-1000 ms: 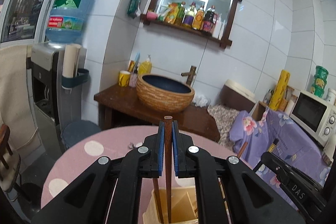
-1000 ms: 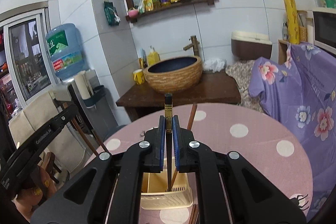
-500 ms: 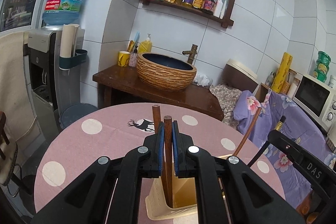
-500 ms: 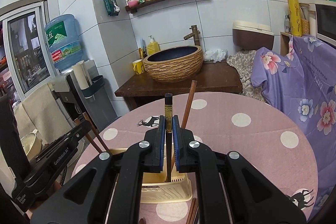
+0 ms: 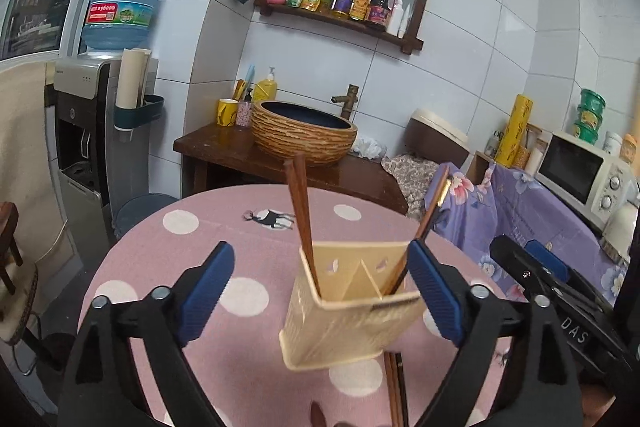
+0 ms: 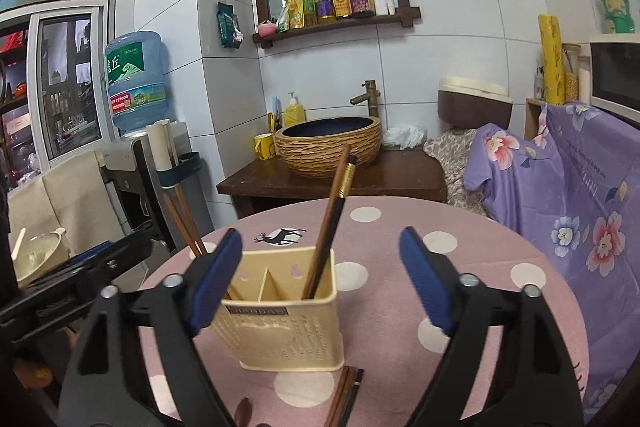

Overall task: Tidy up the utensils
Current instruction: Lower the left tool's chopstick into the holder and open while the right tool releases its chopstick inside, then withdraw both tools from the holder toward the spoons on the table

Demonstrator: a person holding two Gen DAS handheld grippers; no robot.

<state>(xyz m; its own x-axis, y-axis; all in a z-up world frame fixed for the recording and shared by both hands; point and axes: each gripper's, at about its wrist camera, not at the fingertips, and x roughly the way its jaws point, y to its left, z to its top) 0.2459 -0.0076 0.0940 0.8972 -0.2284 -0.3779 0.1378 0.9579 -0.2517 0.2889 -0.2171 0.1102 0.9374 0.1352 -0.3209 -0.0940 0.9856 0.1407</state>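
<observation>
A cream utensil holder (image 5: 348,311) (image 6: 280,311) with two compartments stands on the pink dotted table (image 5: 224,239) (image 6: 400,247). Brown chopsticks (image 5: 302,223) (image 6: 182,223) lean in its left compartment. A brown chopstick and a dark gold-banded one (image 5: 428,223) (image 6: 330,223) lean in the right compartment. My left gripper (image 5: 320,291) is open and empty, its jaws on either side of the holder. My right gripper (image 6: 320,277) is open and empty just in front of the holder. More chopsticks (image 5: 394,387) (image 6: 344,399) lie on the table below the holder.
A wooden washstand with a woven basin (image 5: 304,137) (image 6: 330,145) stands behind the table. A water dispenser (image 5: 100,131) is at the left. A purple floral cloth (image 6: 568,195) covers furniture at the right, with a microwave (image 5: 580,175) on it.
Both grippers have opened and let go of their chopsticks, which now stand in the holder. Both grippers have drawn back, so the holder shows in full.
</observation>
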